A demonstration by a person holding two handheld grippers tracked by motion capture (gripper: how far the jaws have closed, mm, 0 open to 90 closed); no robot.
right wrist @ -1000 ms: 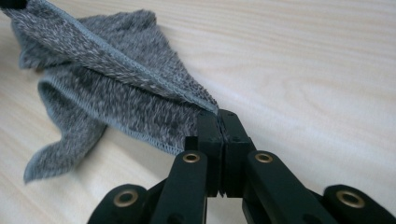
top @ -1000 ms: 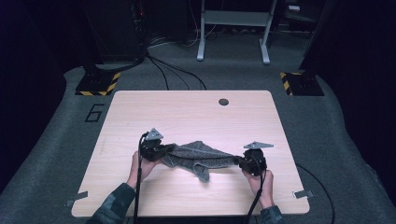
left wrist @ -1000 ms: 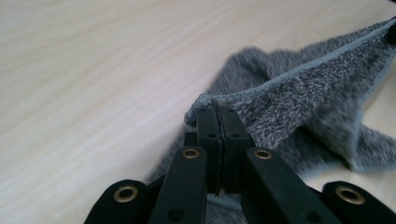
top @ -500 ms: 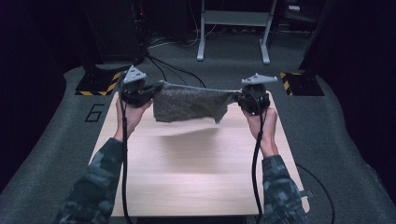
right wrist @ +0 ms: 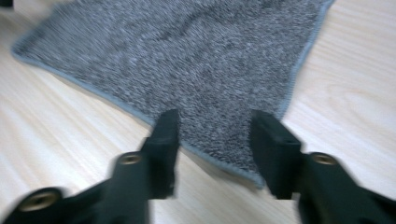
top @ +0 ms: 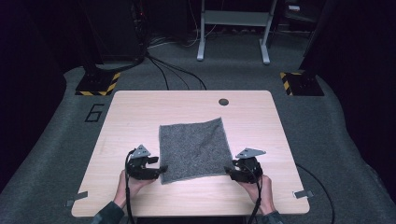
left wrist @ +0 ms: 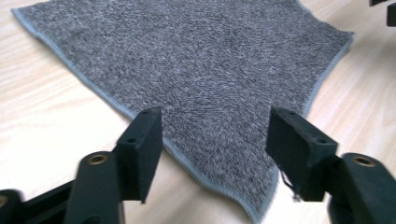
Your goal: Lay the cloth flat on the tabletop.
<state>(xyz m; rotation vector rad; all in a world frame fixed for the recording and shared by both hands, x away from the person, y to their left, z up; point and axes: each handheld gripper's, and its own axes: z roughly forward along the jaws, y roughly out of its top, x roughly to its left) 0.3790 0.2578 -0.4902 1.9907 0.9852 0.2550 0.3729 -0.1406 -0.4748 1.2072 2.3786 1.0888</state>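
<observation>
I have the grey cloth (top: 194,148) lying spread flat mid-table, and both my left gripper (top: 160,169) and right gripper (top: 229,170) have just been opening, jaws standing apart over its near corners gripping nothing, so pulling back low could snag and rumple it.

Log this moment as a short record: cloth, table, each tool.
cloth: grey towel spread flat, one layer
table: light wood table, small dark hole at far edge
left tool: left tool at the towel's near left corner, jaws just opened, corner lies between them unpinched
right tool: right tool at the near right corner, jaws just opened, not gripping
</observation>
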